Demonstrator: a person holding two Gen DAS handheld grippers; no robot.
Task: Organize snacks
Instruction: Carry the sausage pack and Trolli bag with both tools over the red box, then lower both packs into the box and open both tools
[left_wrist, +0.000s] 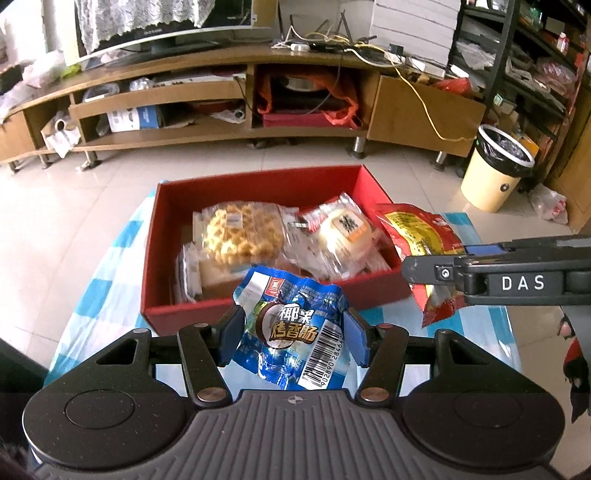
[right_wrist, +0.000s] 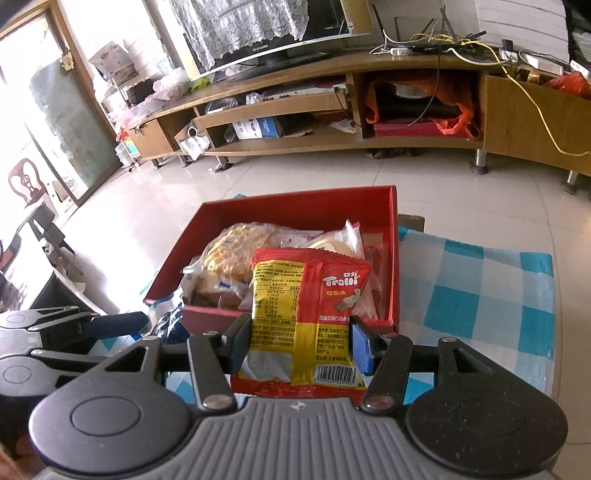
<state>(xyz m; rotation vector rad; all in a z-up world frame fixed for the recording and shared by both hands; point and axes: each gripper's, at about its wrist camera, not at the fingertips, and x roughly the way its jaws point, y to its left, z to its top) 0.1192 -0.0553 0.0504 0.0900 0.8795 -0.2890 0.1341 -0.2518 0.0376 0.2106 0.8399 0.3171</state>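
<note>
My left gripper (left_wrist: 293, 338) is shut on a blue sausage snack packet (left_wrist: 291, 332), held just in front of the near wall of the red box (left_wrist: 258, 314). My right gripper (right_wrist: 299, 343) is shut on a red and yellow Trolli candy bag (right_wrist: 310, 314), held upright near the box's near right corner. In the left wrist view that bag (left_wrist: 417, 236) and the right gripper (left_wrist: 428, 271) appear at the right of the box. Inside the box (right_wrist: 295, 206) lie a waffle pack (left_wrist: 240, 236), a round bun pack (left_wrist: 343, 229) and other wrapped snacks.
The box stands on a table with a blue and white checked cloth (right_wrist: 480, 291). Beyond it is tiled floor, a long wooden TV cabinet (left_wrist: 221, 77), a cream bin (left_wrist: 495, 173) with a black liner, and dark shelving (left_wrist: 535, 55) at the right.
</note>
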